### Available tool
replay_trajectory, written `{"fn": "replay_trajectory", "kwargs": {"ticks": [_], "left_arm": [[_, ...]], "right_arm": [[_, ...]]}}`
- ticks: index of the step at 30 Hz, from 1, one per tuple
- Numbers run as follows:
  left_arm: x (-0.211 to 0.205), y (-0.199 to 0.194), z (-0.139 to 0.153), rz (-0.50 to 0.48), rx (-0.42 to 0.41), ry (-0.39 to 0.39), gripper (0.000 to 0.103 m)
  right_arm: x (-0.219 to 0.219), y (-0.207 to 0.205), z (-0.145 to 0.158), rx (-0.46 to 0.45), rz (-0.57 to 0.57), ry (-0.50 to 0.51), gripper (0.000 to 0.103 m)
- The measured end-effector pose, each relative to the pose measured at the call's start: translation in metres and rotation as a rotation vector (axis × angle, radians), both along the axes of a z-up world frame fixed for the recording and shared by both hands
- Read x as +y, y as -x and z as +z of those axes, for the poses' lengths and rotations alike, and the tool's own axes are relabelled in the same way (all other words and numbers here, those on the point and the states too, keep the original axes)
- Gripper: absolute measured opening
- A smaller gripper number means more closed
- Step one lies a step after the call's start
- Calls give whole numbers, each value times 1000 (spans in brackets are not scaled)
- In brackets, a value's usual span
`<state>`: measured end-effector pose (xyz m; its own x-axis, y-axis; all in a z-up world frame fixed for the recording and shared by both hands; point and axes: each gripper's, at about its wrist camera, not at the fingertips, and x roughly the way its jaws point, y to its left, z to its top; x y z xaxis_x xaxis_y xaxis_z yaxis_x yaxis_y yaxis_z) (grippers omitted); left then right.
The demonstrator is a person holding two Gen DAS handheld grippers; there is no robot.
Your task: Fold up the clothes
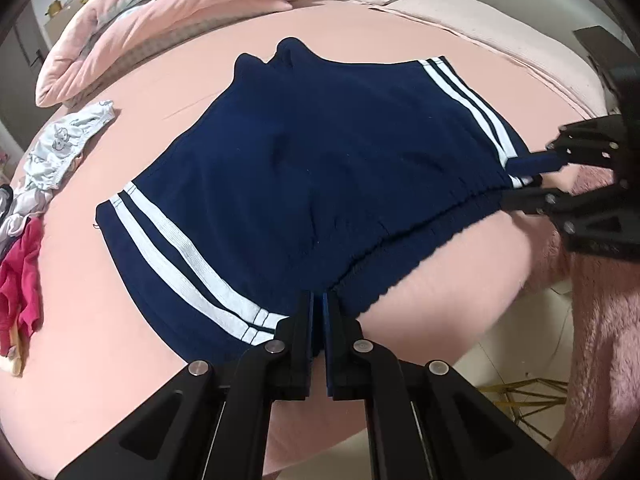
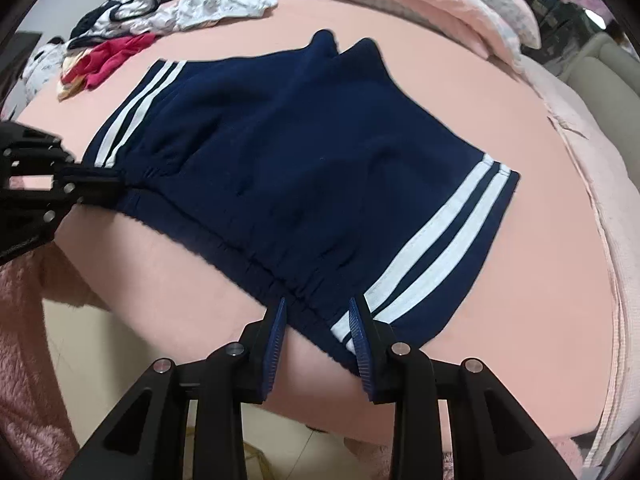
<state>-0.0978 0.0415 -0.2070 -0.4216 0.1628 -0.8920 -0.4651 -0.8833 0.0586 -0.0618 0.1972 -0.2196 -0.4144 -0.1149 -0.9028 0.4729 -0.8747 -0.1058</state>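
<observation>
Lying spread flat on the pink bed sheet (image 1: 120, 320), the navy shorts (image 1: 312, 184) serve as landmark: waistband toward the near edge of the bed, both legs pointing away, white side stripes showing on each flank. No fold shows in them, so judged from this, the folding of this garment is all left to do; whether other pieces are finished the pictures cannot settle.

Beyond the shorts' leg ends, a rumpled pink quilt (image 1: 160, 12) is heaped along the far side. Off the shorts' left flank sits a loose pile of clothes (image 2: 132, 20), white printed pieces and a red garment (image 1: 20, 280), none visibly folded. Below the waistband hangs a fluffy pink blanket (image 1: 600, 320).

At the waistband's left corner the left gripper (image 1: 318, 308) is pressed together on the fabric. At the right corner the right gripper (image 2: 318, 316) has its fingers apart, straddling the waistband without pinching it. Nothing lies on the shorts; sheet around them is bare.
</observation>
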Motion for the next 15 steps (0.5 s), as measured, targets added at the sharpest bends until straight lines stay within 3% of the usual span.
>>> {"fn": "replay_trajectory", "kwargs": {"ticks": [5,14,15], "left_arm": [[0,-1,1,-14,-7,-18,9],[11,6,1,16,59,56,12],[10,5,2,23,64,59,19]], "right_arm": [[7,8,4,17,-54,44,32],[11,-4,11,86,-77,27,32],[11,-5,13,96,-80,26,32]]}}
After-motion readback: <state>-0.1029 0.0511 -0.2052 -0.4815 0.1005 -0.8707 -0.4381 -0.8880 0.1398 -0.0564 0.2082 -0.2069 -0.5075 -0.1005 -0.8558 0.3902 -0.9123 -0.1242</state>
